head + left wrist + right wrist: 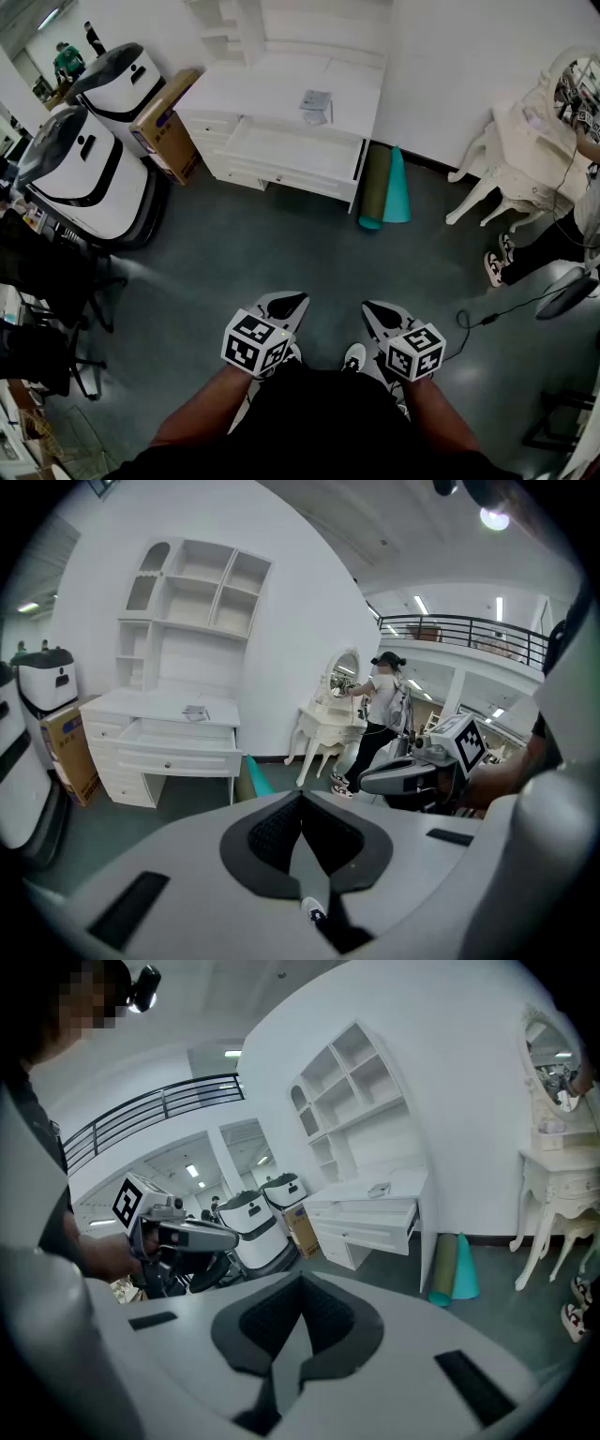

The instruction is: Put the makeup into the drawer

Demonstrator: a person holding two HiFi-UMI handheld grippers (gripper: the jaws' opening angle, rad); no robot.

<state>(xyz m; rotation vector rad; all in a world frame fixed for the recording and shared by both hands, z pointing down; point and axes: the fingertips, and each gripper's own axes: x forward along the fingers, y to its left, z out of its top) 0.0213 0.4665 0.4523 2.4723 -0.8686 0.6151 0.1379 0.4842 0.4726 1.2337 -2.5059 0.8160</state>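
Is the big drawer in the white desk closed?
No, the drawer stands pulled out from the white desk, with its inside showing.

My head camera looks steeply down: the left tongs and right tongs sit close at the bottom edge, the desk far off at the top. Each gripper camera looks along its own tongs toward that same distant desk, catching the other gripper at its side.
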